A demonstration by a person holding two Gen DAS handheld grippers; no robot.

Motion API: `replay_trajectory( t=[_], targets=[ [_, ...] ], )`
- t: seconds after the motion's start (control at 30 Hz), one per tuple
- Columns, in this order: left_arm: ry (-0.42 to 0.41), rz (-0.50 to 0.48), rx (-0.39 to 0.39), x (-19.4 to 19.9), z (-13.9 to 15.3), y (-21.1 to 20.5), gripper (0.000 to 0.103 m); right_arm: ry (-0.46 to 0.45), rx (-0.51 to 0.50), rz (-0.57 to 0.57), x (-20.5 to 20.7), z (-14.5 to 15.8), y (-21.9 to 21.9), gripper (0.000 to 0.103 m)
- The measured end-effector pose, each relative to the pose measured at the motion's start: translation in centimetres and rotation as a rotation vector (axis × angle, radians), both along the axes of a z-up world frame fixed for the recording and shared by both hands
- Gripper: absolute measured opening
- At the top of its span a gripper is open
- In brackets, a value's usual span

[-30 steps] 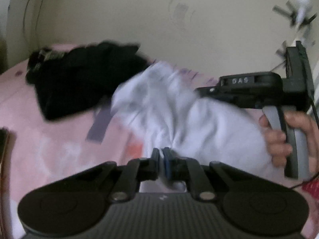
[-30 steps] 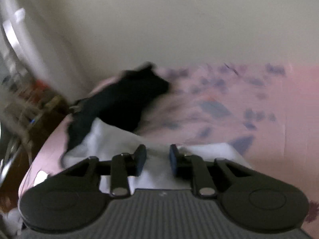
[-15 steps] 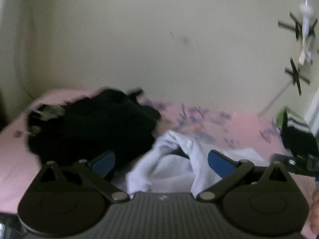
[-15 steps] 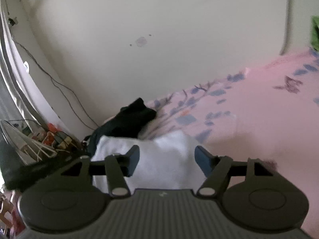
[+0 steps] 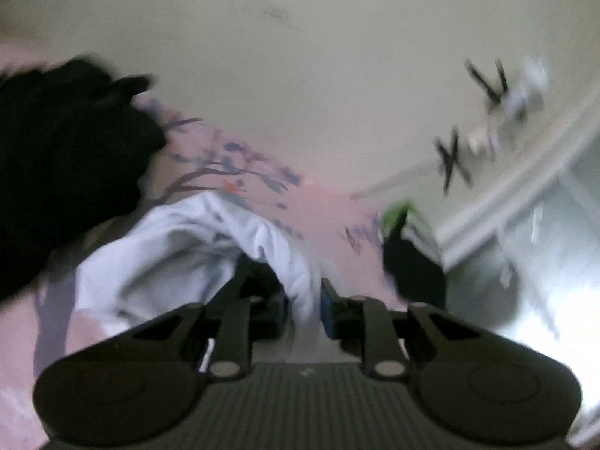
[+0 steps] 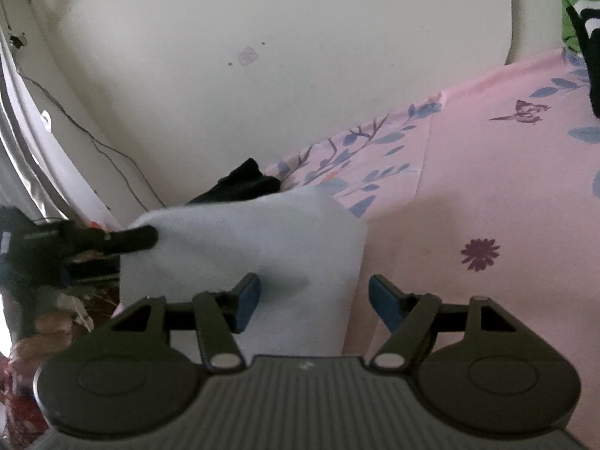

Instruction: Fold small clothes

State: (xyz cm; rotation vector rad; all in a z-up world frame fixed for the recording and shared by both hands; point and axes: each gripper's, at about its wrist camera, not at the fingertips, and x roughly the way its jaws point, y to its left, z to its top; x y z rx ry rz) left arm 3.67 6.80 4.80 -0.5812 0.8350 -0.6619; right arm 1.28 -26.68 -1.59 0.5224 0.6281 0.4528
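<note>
A white small garment lies on the pink floral bed sheet. My left gripper is shut on a fold of this garment; the view is blurred. In the right wrist view the same garment hangs as a flat sheet, held at its left corner by the left gripper's fingers. My right gripper is open and empty, just in front of the garment's lower part.
A pile of black clothes lies at the left on the bed, also seen past the white garment. A black and green garment lies at the right by the wall. Cables and clutter sit beside the bed at left.
My left gripper went from shut to open and has shut again on the white garment, lifting it. My right gripper has opened wider and let go of the garment.
</note>
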Motion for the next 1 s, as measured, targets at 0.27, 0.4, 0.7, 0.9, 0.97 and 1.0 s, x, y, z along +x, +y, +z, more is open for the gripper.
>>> replay_trajectory(
  t=[0.27,0.4,0.7,0.9,0.97,1.0],
  targets=[
    [0.06,0.143,0.054,0.2,-2.5,3.1,0.037,-0.037,-0.048,0.052,-0.3,0.3,1.2,0.071],
    [-0.13,0.276,0.258,-1.1,1.4,2.7,0.103,-0.029,-0.029,0.07,-0.4,-0.1,0.8,0.071],
    [0.006,0.2,0.362,3.4,-1.2,1.3,0.103,-0.012,0.005,0.066,-0.6,-0.6,0.3,0.072],
    [-0.035,0.063,0.338,1.9,-0.8,-1.5,0.102,0.003,0.029,0.063,-0.6,-0.7,0.7,0.072],
    [-0.037,0.005,0.394,1.6,-1.1,-3.4,0.091,0.0,0.027,0.064,-0.7,-0.8,0.6,0.072],
    [-0.043,0.001,0.431,1.5,-1.1,-4.1,0.09,-0.002,0.027,0.062,-0.6,-0.8,0.5,0.072]
  ],
)
